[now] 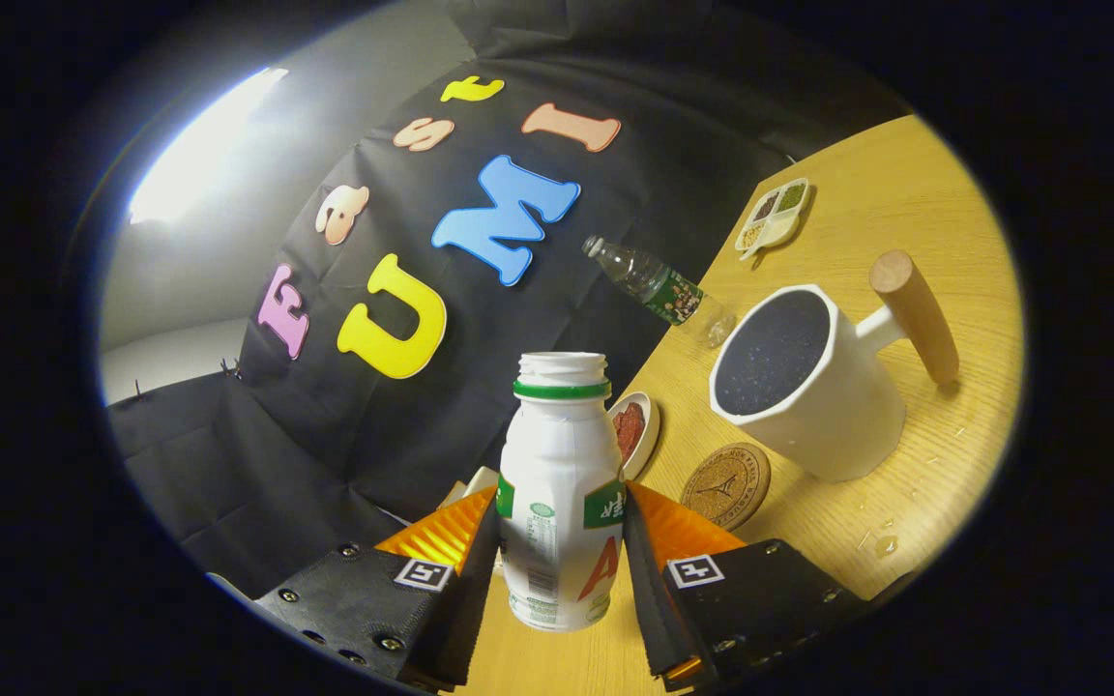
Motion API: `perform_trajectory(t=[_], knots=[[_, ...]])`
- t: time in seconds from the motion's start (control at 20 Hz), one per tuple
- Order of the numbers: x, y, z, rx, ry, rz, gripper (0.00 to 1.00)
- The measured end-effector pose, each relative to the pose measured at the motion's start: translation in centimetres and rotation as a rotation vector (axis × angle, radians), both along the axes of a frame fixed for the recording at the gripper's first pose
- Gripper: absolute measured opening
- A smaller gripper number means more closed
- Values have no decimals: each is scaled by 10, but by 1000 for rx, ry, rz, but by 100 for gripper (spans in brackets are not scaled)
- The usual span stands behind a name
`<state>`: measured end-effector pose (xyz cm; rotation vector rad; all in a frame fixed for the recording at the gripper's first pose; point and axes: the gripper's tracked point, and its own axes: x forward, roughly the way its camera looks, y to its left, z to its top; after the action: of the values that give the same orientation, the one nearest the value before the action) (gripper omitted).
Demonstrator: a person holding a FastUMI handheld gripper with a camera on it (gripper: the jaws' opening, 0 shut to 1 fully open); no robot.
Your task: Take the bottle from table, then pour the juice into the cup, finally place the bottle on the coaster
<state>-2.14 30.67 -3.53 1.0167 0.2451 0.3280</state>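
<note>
The claw (562, 541) is clamped on the bottle (560, 483): both fingers press on its lower body, one on each side, so the bottle stands between them with its neck pointing away from the claw. The bottle is white with a green ring below an open, capless mouth, and its base looks to hang clear of the table (905, 213), though that is hard to judge. The whole scene is tilted, the table sloping up to the right of the fingers. Just ahead of the right finger, and touching neither finger, lies the round cork coaster (725, 484), flat on the wood. Just beyond the coaster, further right, stands the white cup (813, 382) with a dark inside and a wooden handle (915, 314) sticking out on its far side; the cup's base comes close to the coaster's edge, and I cannot tell whether they touch. Right behind the bottle, between it and the coaster, sits a small dish (636, 431) with something red in it. Well beyond the cup stands a clear water bottle (659, 287) with a green label, and farther still a small divided tray (775, 215) of grains. A few crumbs lie on the table to the right of the cup.
</note>
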Motion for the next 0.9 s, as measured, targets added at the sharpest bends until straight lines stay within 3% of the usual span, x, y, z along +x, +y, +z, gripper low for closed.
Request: perform_trajectory(t=[0.9], knots=[[3,-2,5,328,55,-41,65]])
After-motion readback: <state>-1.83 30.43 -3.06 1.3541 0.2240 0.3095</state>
